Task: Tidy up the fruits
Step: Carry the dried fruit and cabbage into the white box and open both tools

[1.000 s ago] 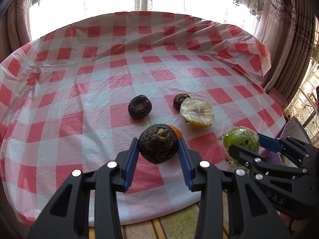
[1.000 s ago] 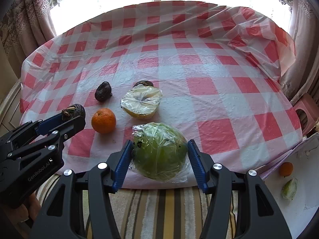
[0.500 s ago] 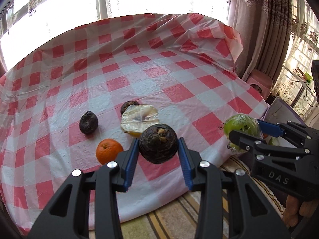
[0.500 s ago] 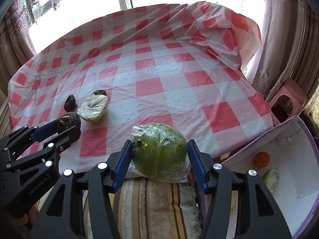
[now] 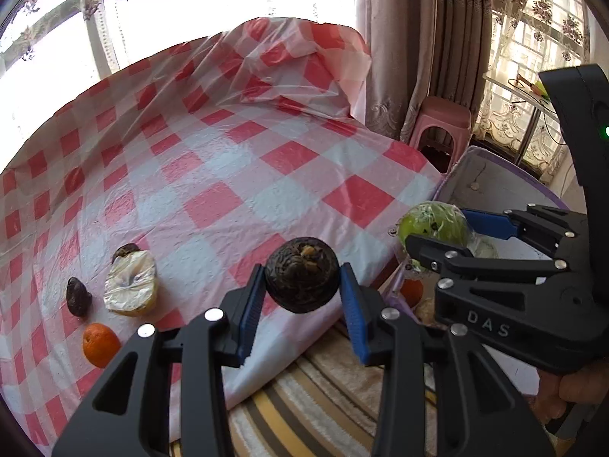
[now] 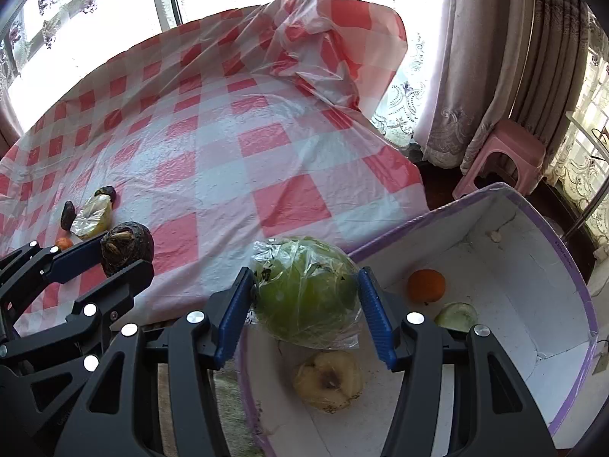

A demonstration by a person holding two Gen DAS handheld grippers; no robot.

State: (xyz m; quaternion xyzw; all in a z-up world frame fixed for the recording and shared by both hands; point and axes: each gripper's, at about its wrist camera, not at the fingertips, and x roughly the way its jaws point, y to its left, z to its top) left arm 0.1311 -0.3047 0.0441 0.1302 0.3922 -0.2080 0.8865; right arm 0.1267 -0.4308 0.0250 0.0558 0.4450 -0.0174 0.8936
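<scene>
My left gripper [image 5: 302, 301] is shut on a dark wrinkled round fruit [image 5: 302, 280], held above the table's front edge; the same fruit [image 6: 127, 247] shows at the left of the right wrist view. My right gripper [image 6: 306, 310] is shut on a green fruit in clear plastic wrap [image 6: 306, 291], held over the near rim of a white box with purple edges [image 6: 571, 278]. In the left wrist view that green fruit [image 5: 432, 224] is at the right. In the box lie an orange [image 6: 426, 285], a pale green piece [image 6: 456, 314] and a yellowish cut fruit [image 6: 329, 381].
On the red-and-white checked tablecloth [image 5: 236, 175] remain an orange [image 5: 99, 344], a wrapped yellow cut fruit [image 5: 131, 285] and two small dark fruits [image 5: 78, 297] [image 5: 125, 251]. A pink stool [image 6: 502, 160] stands by the curtains. A striped rug [image 5: 304, 411] lies below the table edge.
Both grippers have swung to the right with their fruits still held, from over the table to its right front edge. The white box has come into view under the right gripper.
</scene>
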